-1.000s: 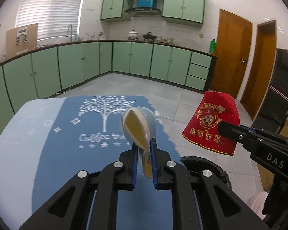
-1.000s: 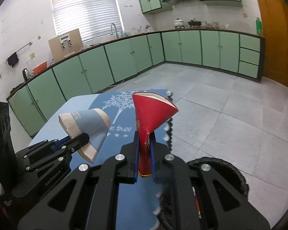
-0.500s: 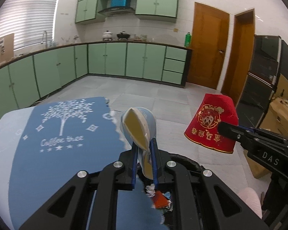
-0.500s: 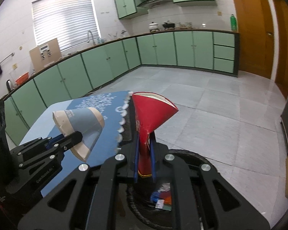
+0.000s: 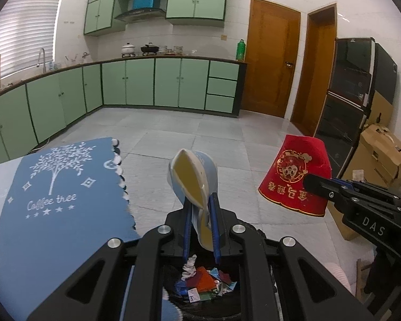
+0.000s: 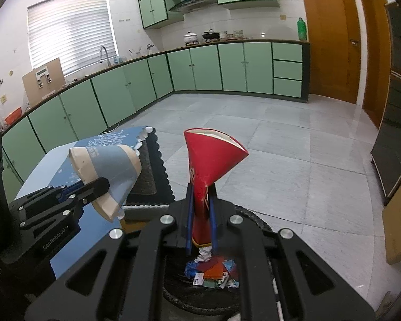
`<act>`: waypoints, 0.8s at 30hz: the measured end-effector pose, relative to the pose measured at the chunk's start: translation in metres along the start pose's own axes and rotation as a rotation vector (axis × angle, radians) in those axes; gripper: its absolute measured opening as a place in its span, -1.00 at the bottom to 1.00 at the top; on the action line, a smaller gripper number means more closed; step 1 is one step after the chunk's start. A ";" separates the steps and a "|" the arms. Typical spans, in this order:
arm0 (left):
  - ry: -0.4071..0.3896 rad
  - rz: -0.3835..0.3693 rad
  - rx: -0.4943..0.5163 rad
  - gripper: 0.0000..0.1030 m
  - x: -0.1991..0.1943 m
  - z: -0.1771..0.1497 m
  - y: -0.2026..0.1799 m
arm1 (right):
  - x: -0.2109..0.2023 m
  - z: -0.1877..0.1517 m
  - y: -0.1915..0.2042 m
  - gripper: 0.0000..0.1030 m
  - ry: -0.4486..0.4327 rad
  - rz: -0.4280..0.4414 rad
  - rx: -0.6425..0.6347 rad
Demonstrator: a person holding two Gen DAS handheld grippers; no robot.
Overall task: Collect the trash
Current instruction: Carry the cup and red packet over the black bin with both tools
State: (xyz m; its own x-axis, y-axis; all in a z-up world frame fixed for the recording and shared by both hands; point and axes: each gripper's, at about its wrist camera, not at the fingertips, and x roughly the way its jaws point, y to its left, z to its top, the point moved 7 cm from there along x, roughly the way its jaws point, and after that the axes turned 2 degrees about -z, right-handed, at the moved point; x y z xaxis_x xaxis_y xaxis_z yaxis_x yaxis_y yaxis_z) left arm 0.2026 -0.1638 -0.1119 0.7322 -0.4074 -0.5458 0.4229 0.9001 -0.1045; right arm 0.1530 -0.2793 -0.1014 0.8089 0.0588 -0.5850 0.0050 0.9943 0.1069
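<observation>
Left gripper [image 5: 201,230] clamped on a squashed blue-and-cream paper cup [image 5: 193,184], pads pinching the flattened wall, open mouth facing the camera, cup tilted up and slightly left. Right gripper [image 6: 200,226] clamped on a red paper cup [image 6: 212,165] with gold print, pinched flat near its rim so the body fans out above the jaws like a funnel. Each cup also visible from the other wrist: red cup [image 5: 296,179] hangs mouth-down at the right of the left view, blue cup [image 6: 107,172] at the left of the right view, the two well apart. Directly below both grippers is a black round trash bin [image 6: 256,223], rim partly hidden by the gripper bodies; inside it, scrap trash [image 5: 203,281]: crumpled white paper, red, blue and green pieces. Both cups are above the bin opening, neither touching it. Just left of the bin, a table with a blue "Coffee tree" tablecloth [image 5: 53,200], scalloped edge toward the bin; in the right view a dark mat [image 6: 149,176] lies at that edge. Beyond: grey tiled floor [image 6: 280,147], green cabinets [image 5: 168,83] along the walls, wooden doors [image 5: 272,64], a cardboard box [image 5: 379,155] far right
</observation>
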 end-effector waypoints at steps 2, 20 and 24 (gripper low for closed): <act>0.007 -0.011 0.008 -0.75 0.004 -0.002 -0.006 | -0.001 -0.002 -0.004 -0.82 0.003 -0.009 0.006; 0.105 -0.028 0.021 -0.74 0.063 -0.026 -0.020 | 0.038 -0.032 -0.033 -0.81 0.107 -0.040 0.060; 0.135 -0.030 0.018 -0.68 0.075 -0.030 -0.020 | 0.057 -0.037 -0.034 -0.76 0.146 -0.026 0.069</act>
State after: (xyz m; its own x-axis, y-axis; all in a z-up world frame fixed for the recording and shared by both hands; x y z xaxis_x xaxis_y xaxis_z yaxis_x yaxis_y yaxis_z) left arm 0.2333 -0.2076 -0.1757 0.6416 -0.4082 -0.6494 0.4537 0.8846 -0.1078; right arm 0.1775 -0.3061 -0.1679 0.7143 0.0503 -0.6981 0.0696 0.9874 0.1424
